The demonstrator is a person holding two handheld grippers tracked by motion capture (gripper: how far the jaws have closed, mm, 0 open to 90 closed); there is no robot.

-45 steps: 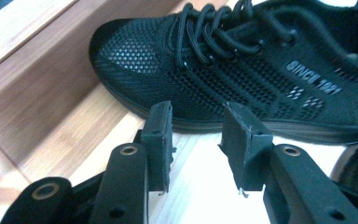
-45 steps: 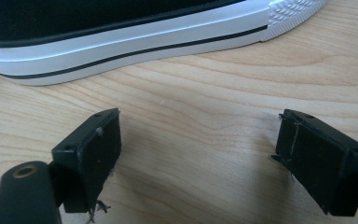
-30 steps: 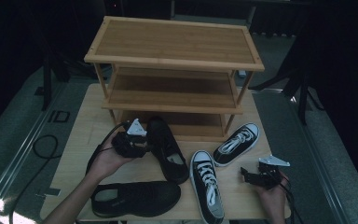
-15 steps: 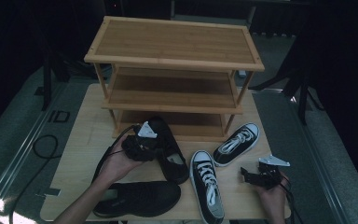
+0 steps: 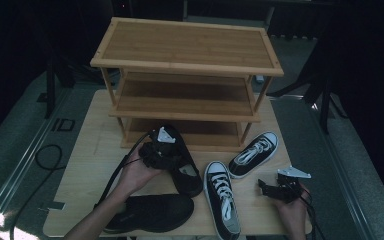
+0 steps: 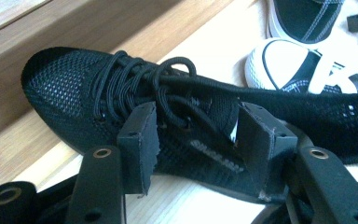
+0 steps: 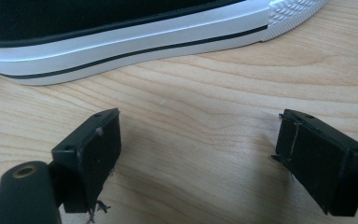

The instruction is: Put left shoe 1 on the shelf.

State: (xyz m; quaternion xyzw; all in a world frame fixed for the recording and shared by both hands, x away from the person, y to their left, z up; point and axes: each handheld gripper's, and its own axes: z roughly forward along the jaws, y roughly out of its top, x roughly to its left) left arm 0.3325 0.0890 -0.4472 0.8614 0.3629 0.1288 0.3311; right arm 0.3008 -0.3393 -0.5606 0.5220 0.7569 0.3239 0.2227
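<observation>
A black mesh shoe [image 5: 186,172] [image 6: 74,88] lies on the wooden table in front of the rack, toe toward it. My left gripper [image 5: 171,154] [image 6: 198,149] reaches over the shoe's laced middle. Its jaws have just been opening and now stand wide on either side of the upper, with the pads [image 6: 139,145] not pressing it. A second black shoe [image 5: 152,212] lies near the front edge. Two black-and-white sneakers [image 5: 222,200] [image 5: 254,154] lie to the right. My right gripper [image 5: 264,185] [image 7: 196,158] rests open on bare wood beside a sneaker's white sole [image 7: 121,49].
A three-tier bamboo shoe rack [image 5: 187,70] stands at the back of the table [image 5: 92,150], its shelves bare. A cable [image 5: 45,155] loops on the floor at the left. Dark stands flank the table.
My left hand has moved right, bringing its gripper over the black mesh shoe, which has stayed where it lay. The right gripper has kept still.
</observation>
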